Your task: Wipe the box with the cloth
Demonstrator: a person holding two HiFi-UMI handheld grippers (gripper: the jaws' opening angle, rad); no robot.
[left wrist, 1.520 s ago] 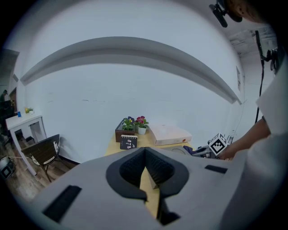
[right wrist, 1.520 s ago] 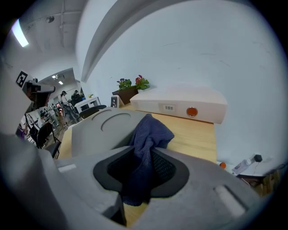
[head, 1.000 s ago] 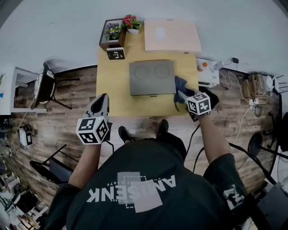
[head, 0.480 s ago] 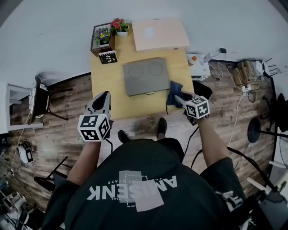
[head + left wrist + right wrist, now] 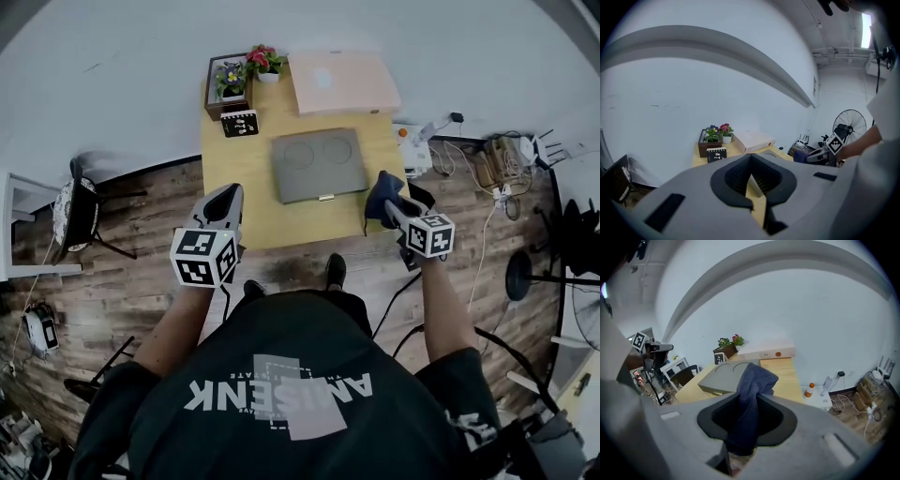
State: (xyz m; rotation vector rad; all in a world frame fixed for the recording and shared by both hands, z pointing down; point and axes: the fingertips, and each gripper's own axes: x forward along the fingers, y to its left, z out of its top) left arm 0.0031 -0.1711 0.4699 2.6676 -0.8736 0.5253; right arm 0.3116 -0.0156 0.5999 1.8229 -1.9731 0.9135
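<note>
Wood-floor room, yellow surface (image 5: 246, 223) against the wall: left gripper (image 5: 223, 202) hovers clenched, empty, at its near-left edge; right gripper (image 5: 392, 208) grasps the dark blue cloth (image 5: 379, 195) at the near-right corner, both forearms reaching forward. Grey box (image 5: 317, 165) sits mid-surface, clear of the cloth. Looks like the approach step, so next carry the cloth forward-left and press it onto the lid.

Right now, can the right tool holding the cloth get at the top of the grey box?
Probably yes. The right tool, shut on the dark blue cloth, hangs near the table's right edge beside the grey box. Nothing stands between them, and the box top looks bare.
</note>
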